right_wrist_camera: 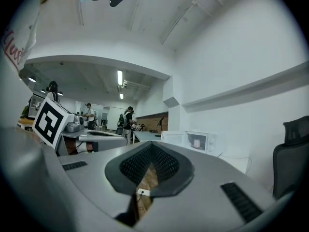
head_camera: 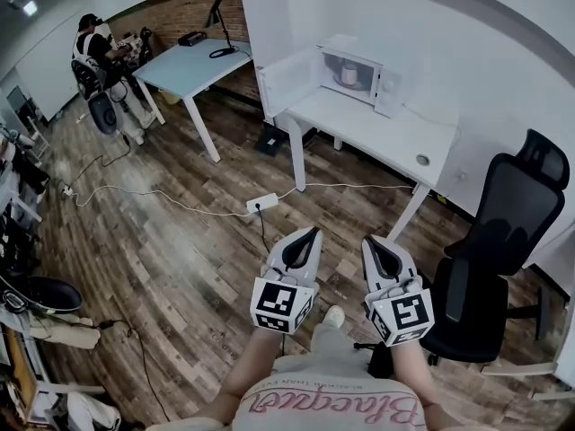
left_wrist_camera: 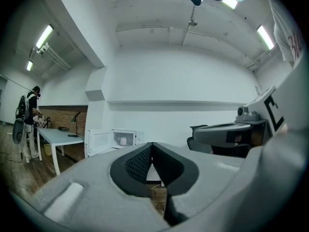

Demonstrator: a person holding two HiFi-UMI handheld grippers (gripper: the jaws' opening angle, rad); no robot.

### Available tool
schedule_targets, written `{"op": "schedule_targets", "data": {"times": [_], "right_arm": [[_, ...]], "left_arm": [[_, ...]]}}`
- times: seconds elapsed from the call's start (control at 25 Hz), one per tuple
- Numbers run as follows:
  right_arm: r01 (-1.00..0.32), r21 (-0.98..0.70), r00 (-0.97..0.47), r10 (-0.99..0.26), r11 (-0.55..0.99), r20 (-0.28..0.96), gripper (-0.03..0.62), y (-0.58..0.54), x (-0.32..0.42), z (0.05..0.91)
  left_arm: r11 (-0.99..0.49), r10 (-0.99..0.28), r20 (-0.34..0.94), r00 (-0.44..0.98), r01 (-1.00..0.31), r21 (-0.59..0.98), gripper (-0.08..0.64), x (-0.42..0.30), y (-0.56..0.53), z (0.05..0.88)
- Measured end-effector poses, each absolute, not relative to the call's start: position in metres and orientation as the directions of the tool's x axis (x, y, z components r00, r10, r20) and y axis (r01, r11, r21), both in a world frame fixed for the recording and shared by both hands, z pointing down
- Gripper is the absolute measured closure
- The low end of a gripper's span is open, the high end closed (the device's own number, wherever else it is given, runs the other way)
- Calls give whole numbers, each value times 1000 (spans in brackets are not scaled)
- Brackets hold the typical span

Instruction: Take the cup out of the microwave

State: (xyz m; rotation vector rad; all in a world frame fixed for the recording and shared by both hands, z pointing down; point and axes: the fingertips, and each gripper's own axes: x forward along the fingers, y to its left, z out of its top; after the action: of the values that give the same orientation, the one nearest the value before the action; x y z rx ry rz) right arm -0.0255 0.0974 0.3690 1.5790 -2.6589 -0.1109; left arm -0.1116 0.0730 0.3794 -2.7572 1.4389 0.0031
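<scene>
Far ahead, the cup (head_camera: 349, 74) sits in the open microwave (head_camera: 359, 77). Left gripper (head_camera: 304, 237) and right gripper (head_camera: 373, 242), closed and empty, must likely approach, then open.

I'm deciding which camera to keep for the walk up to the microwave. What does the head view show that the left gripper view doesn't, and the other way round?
Head view only: the white power strip on the floor, and the marker cube on the left gripper.
Left gripper view only: the strip lights on the ceiling overhead, and the left pads closed with nothing between them.
Both: the microwave with its door open, the cup inside, the white table under it, the black chair, the right gripper, and a person at the far table.
</scene>
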Motion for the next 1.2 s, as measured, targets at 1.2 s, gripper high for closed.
{"op": "schedule_targets", "data": {"times": [1.2], "right_arm": [[-879, 65, -473, -881, 472, -9, 581, -91, 40, 352]], "left_arm": [[-607, -794, 30, 607, -795, -7, 554, -31, -113, 374]]}}
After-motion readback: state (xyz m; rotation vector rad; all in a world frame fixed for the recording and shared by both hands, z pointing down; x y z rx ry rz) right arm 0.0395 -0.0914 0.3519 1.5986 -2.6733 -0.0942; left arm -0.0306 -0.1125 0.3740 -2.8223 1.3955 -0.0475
